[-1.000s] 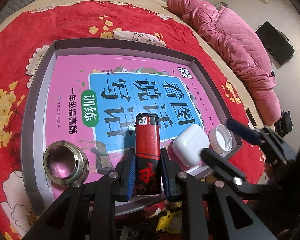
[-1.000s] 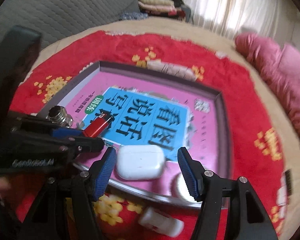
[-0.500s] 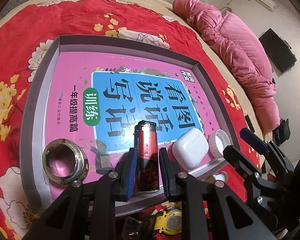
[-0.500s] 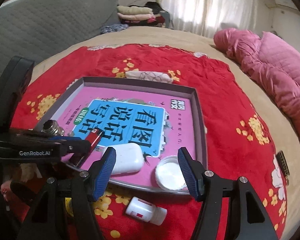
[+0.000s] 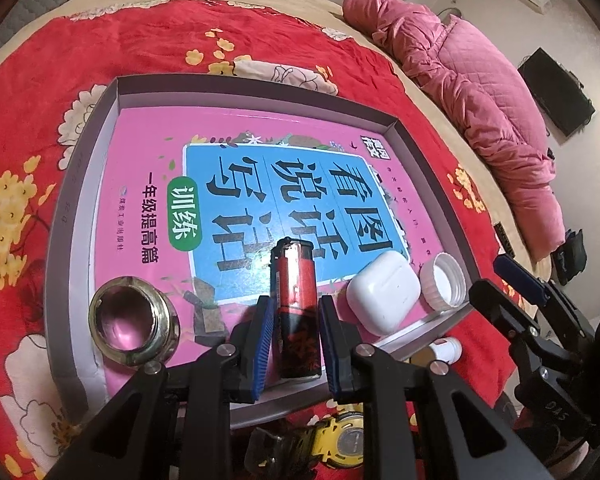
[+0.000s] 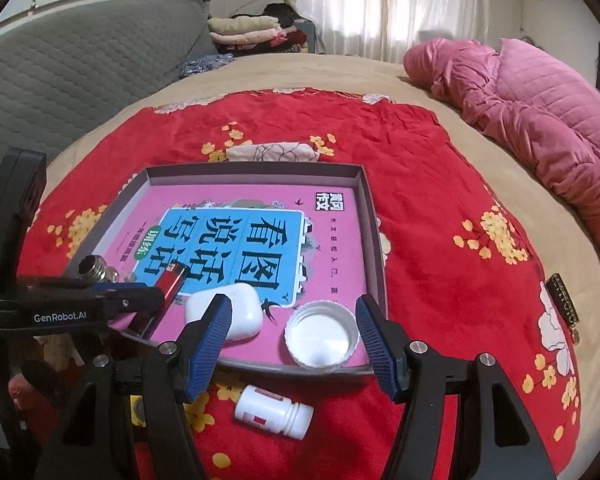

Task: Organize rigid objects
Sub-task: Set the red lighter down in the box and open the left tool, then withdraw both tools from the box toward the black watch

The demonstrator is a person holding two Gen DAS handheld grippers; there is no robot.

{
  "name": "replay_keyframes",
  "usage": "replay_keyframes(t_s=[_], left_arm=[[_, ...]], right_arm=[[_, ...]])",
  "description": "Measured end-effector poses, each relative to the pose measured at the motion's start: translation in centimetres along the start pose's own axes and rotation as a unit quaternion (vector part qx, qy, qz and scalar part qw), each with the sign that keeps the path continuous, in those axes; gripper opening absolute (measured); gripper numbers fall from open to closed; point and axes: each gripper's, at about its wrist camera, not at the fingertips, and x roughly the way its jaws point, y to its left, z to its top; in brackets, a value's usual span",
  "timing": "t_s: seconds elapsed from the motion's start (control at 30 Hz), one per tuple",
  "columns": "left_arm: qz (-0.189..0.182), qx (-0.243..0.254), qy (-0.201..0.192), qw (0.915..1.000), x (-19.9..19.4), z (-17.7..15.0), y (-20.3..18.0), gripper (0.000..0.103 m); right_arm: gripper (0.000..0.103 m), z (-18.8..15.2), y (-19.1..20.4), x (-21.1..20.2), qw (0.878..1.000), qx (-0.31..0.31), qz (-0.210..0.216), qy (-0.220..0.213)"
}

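Note:
My left gripper (image 5: 292, 332) is shut on a red and black lighter (image 5: 296, 280), held low over the near part of a grey tray (image 5: 84, 184) that has a pink and blue book lying in it. A white earbud case (image 5: 384, 292) and an upturned white cap (image 5: 444, 280) rest in the tray's near right corner. A metal ring fitting (image 5: 134, 324) sits at the near left. My right gripper (image 6: 294, 336) hangs open above the cap (image 6: 322, 334), with the case (image 6: 236, 308) just left of its left finger. The left gripper (image 6: 156, 304) with the lighter (image 6: 172, 280) shows at the left.
The tray's rim (image 6: 374, 248) lies on a red flowered blanket on a bed. A small white bottle (image 6: 274, 412) lies on the blanket in front of the tray, and a yellow watch (image 5: 340, 440) is under my left gripper. A pink quilt (image 6: 540, 120) is bunched at the far right.
My right gripper has drawn back, risen and rolled; the earbud case that lay between its fingers is now left of them and the cap lies between. The left gripper keeps the lighter.

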Motion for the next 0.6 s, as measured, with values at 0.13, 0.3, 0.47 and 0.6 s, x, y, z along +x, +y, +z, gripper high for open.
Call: replay_keyframes(t_s=[0.13,0.3,0.47,0.6], left_arm=[[0.016,0.007,0.000,0.9998,-0.1,-0.2,-0.3,0.023],[0.032,0.020,-0.002,0.9993,-0.3,-0.5,-0.8,0.023],[0.040,0.026,-0.003,0.9989,-0.4,-0.6,-1.0,0.023],[0.043,0.024,-0.006,0.9988,-0.5,-0.6,-1.0,0.023]], right_arm=[[0.067,-0.3,-0.2,-0.2,1.000,0.005,-0.001,0.002],[0.071,-0.6,-0.2,-0.6,1.000,0.008,0.004,0.004],[0.071,-1.0,-0.4,-1.0,1.000,0.008,0.004,0.005],[0.071,-1.3,-0.7,-1.1,1.000,0.012,0.004,0.007]])
